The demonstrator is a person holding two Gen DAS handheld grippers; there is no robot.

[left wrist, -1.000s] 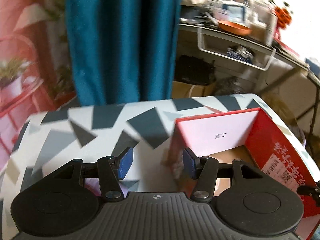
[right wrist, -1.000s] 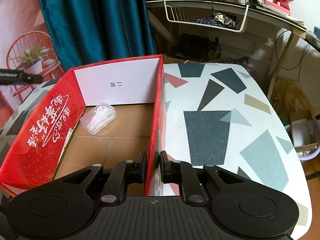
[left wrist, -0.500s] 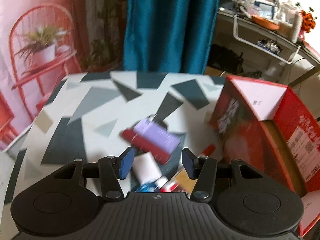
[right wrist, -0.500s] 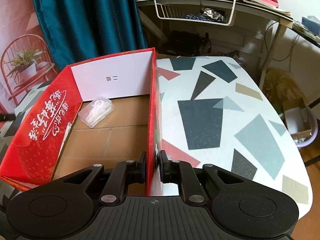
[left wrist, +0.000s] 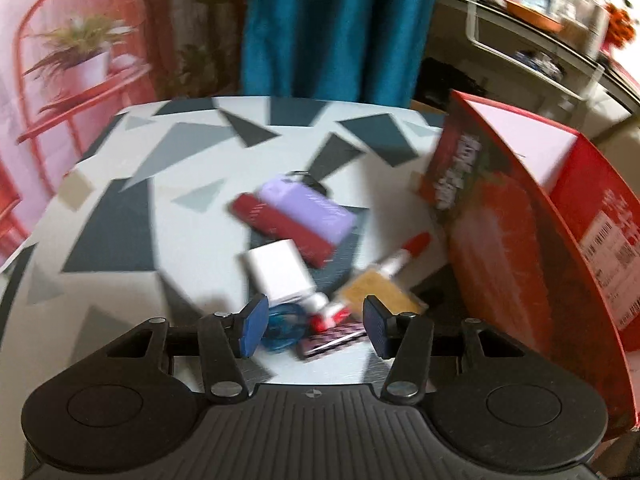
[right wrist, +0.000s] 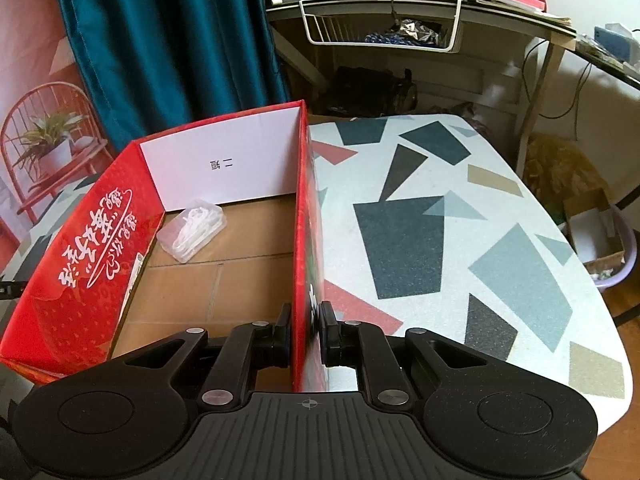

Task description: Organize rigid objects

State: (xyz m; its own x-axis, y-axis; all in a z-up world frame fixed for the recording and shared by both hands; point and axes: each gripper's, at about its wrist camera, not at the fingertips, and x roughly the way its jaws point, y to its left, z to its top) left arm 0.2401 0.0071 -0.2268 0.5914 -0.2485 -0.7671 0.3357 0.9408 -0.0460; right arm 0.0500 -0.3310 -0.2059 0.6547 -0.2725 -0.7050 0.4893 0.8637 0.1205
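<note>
A second ago the left wrist view looked across bare patterned table at the far wall of the red box; it now looks down on a heap of small things that lies on the table (left wrist: 120, 216) just left of the red box (left wrist: 520, 248), and that heap sits larger and lower in the view than half a second ago. The left gripper (left wrist: 314, 326) hovers over the near edge of the heap with its blue pads spread and nothing pinched between them. In the heap, a purple case (left wrist: 308, 208) lies on a dark red case (left wrist: 280, 226); nearer the box's left wall lie a tan square (left wrist: 376, 290) and a red-capped tube (left wrist: 404, 254); a white block (left wrist: 278, 272), a blue ring (left wrist: 284, 326) and a dark patterned card (left wrist: 332, 340) lie close to the pads. The picture is blurred, so finer detail cannot be told. The right wrist view has barely changed: the right gripper (right wrist: 305, 336) stays pressed together on the box's right wall (right wrist: 302, 240), one finger inside and one outside. Inside, a clear case of white pieces (right wrist: 192, 228) rests in the far left corner, and the rest of the brown floor is open. Right of the box the tabletop (right wrist: 480, 240) runs bare to its rounded edge; left of the heap it is likewise open.
</note>
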